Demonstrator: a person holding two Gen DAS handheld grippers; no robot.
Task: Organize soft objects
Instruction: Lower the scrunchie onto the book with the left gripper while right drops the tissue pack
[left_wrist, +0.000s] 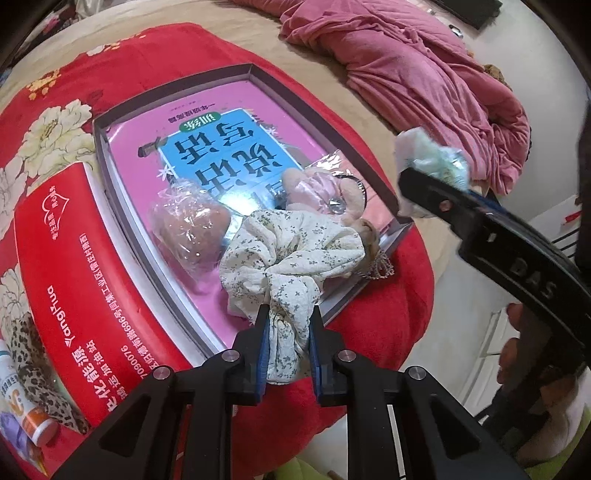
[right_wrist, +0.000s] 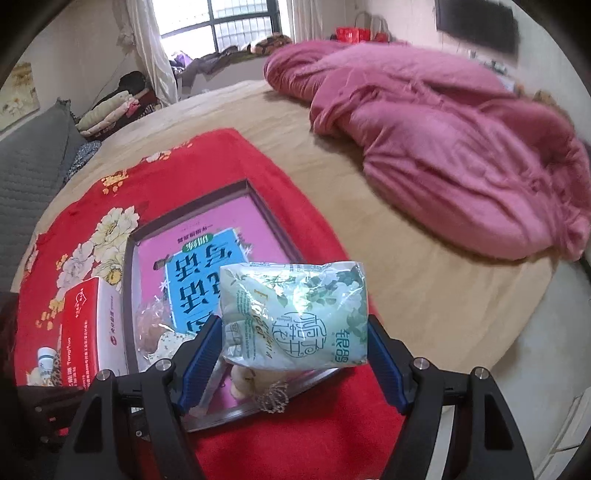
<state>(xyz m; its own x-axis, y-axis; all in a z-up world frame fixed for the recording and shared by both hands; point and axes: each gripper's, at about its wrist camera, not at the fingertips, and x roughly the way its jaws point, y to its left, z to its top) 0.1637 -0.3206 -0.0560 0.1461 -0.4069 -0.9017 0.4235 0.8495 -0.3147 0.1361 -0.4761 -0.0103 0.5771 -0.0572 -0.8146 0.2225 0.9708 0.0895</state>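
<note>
The left hand-held gripper (left_wrist: 287, 325) pinches the floral scrunchie (left_wrist: 291, 254) over the box (left_wrist: 107, 177) just ahead; the right hand-held gripper (right_wrist: 293, 354) clasps a tissue pack (right_wrist: 295, 317), whose slick wrapper could slip free.

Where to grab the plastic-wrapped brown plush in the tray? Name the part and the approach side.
Grip the wrapped brown plush across its rounded middle, coming from above. It lies flat in the tray, near the left wall, so a side approach is cramped. The left tongs hold the floral cloth, the right tongs the tissue pack.
</note>
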